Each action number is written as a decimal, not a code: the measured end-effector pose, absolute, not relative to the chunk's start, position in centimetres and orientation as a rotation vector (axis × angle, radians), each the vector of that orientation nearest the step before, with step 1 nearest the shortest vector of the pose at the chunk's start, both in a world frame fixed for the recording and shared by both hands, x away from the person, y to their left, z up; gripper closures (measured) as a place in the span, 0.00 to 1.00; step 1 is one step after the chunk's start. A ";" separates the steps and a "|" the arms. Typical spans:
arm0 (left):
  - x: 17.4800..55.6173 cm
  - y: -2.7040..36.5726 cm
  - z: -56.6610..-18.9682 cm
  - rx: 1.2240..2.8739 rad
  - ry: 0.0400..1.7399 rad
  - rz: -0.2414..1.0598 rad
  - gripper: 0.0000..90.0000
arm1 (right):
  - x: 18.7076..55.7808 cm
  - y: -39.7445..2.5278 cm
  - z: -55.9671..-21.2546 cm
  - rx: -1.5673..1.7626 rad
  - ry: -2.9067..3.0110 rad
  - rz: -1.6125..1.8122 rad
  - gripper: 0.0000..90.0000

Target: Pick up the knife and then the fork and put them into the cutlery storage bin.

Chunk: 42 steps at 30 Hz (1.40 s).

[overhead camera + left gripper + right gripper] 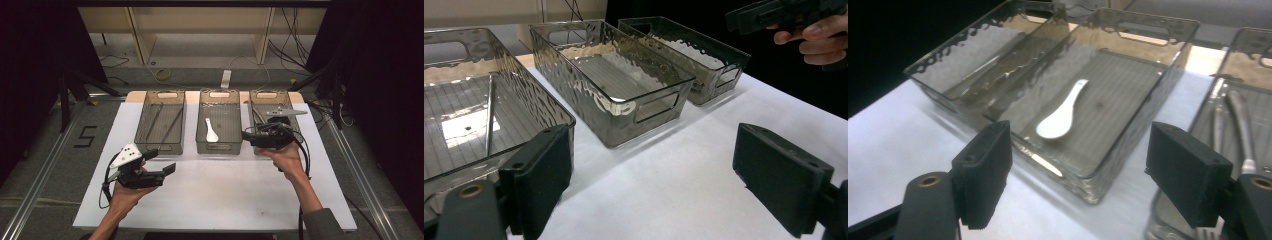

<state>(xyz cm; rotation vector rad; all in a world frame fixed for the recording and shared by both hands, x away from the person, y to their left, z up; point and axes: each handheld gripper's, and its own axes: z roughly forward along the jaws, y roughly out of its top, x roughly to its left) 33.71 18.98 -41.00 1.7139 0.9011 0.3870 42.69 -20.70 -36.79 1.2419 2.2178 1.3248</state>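
Observation:
Three smoky clear bins stand in a row at the back of the white table. The left bin (161, 142) holds two thin chopsticks (172, 123), one chopstick (488, 117) showing close in the left gripper view. A white spoon (211, 131) lies in the middle bin (218, 147); the spoon (1060, 114) sits just ahead of my right gripper (1085, 167), which is open and empty. Metal cutlery (1239, 125) lies in the right bin (295, 127). My right gripper (248, 135) hovers by that bin's front left corner. My left gripper (161, 161) is open and empty in front of the left bin.
A bare stretch of white table (215, 195) lies in front of the bins. The table's edges drop to a grey floor with metal rails (35, 185). Cables trail from both grippers. In the left gripper view the right gripper (774, 15) is at the upper right.

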 end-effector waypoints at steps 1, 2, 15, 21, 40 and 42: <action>33.7 19.0 -41.0 1.715 0.901 0.386 0.17 | 42.5 -20.6 -36.8 1.237 2.218 1.331 0.30; 33.7 19.0 -41.0 1.715 0.901 0.387 0.17 | 42.3 -20.5 -36.9 1.228 2.216 1.338 0.30; 33.7 18.9 -41.0 1.714 0.900 0.379 0.17 | 39.8 -19.8 -38.1 1.137 2.218 1.413 0.29; 33.7 18.9 -41.0 1.713 0.898 0.371 0.17 | 38.6 -19.5 -38.2 1.094 2.197 1.423 0.29; 33.7 18.9 -41.0 1.719 0.881 0.339 0.17 | 35.8 -20.2 -40.1 1.044 2.165 1.452 0.27; 33.7 18.9 -41.0 1.720 0.879 0.338 0.17 | 35.6 -20.3 -40.2 1.044 2.164 1.454 0.27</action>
